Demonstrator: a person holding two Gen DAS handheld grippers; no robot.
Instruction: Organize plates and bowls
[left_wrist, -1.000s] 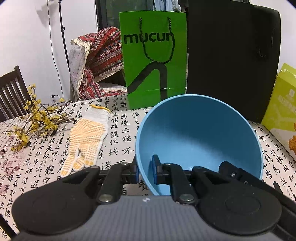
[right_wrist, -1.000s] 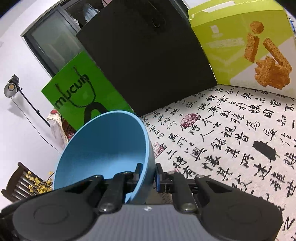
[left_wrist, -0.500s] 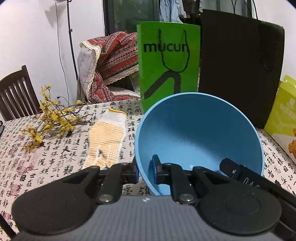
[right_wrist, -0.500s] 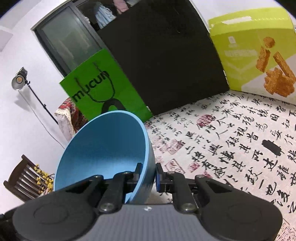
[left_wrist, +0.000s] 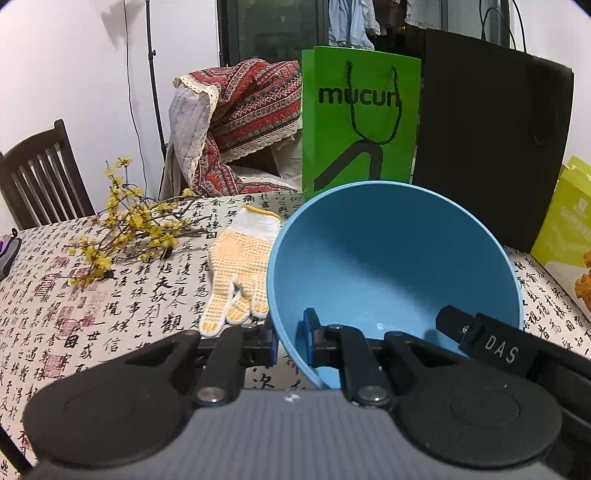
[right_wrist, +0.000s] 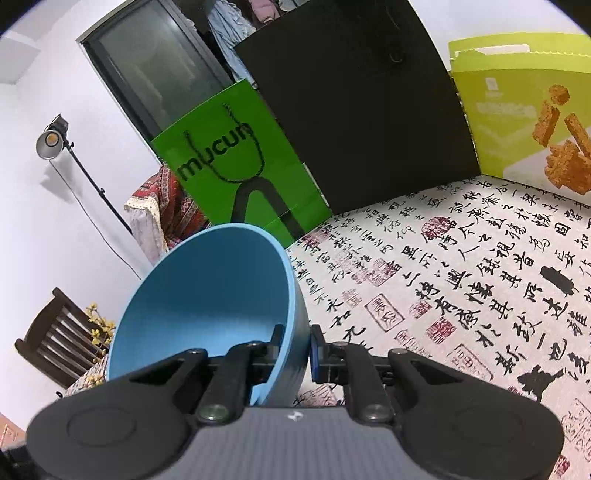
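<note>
Bowl (left_wrist: 391, 266), blue, held off the table (left_wrist: 122, 306) by both grippers. Left gripper (left_wrist: 291, 341) pinches its left rim wall, right gripper (right_wrist: 297, 349) pinches the opposite side, one finger inside, one outside. Glove (left_wrist: 240, 269) ahead-left of left gripper, green bag (left_wrist: 358, 122) beyond.

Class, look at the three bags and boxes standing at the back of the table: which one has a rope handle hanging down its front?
The green bag, printed "mucun". The black bag beside it and the yellow-green box show no rope on their fronts.
</note>
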